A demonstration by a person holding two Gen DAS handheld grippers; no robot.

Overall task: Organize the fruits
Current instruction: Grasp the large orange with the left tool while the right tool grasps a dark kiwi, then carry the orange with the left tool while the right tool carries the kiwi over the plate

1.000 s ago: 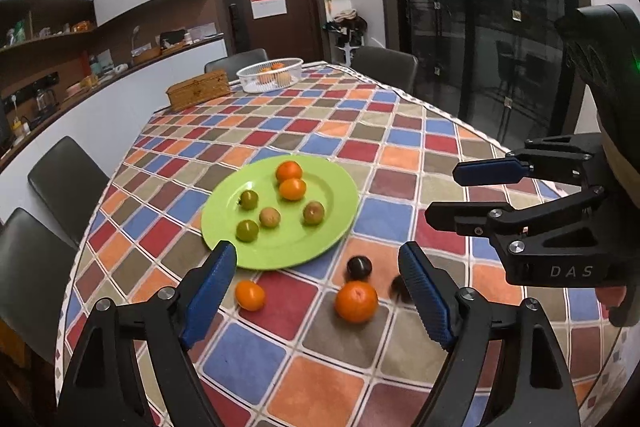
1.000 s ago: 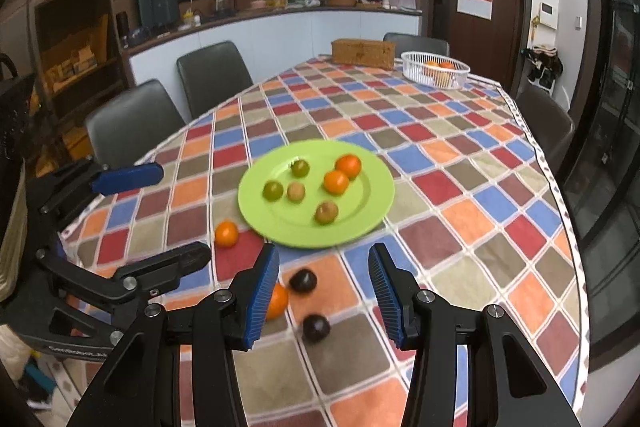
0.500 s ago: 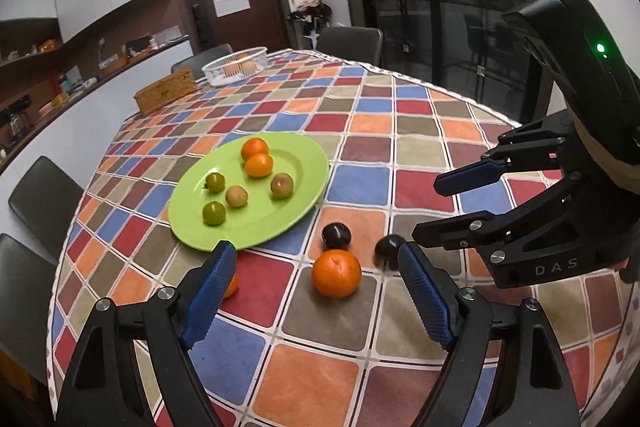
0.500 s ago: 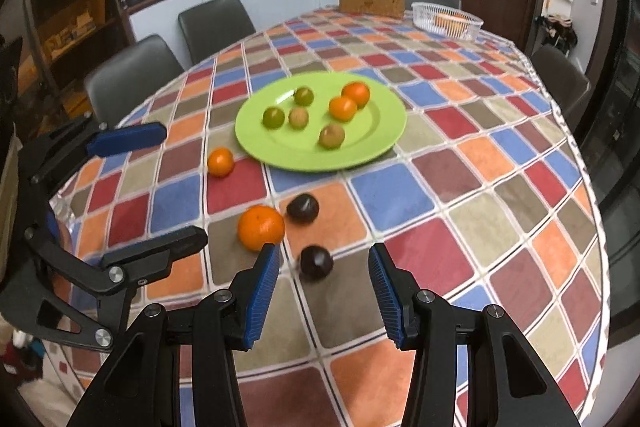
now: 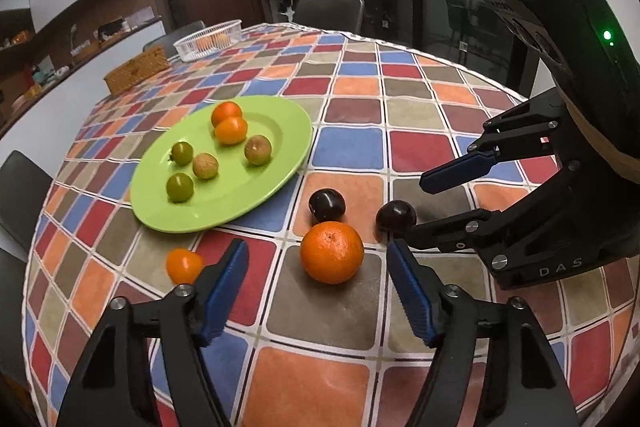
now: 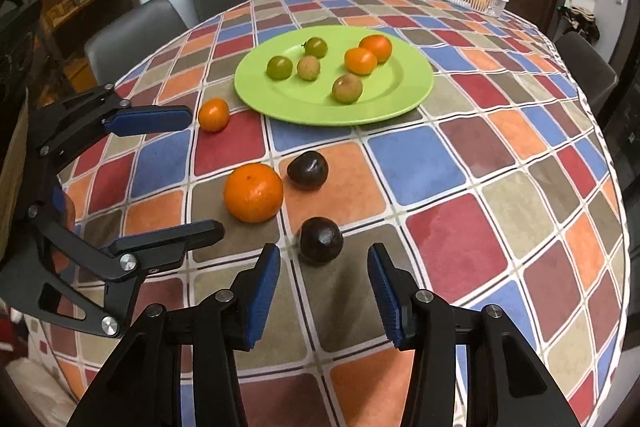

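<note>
Left hand-held gripper (image 5: 318, 289) has its jaws spread wide and empty, low over the checkered tabletop (image 5: 420, 147) with the large orange (image 5: 331, 251) just ahead between its fingers; right hand-held gripper (image 6: 323, 285) is likewise spread and empty, the nearer dark plum (image 6: 321, 239) just ahead of its fingertips. On the tabletop — a second dark plum (image 6: 308, 170) beside the large orange, a small mandarin (image 6: 213, 113) near the rim of the green plate (image 6: 396, 95). The plate carries six small fruits — two orange, two green, two brownish.
</note>
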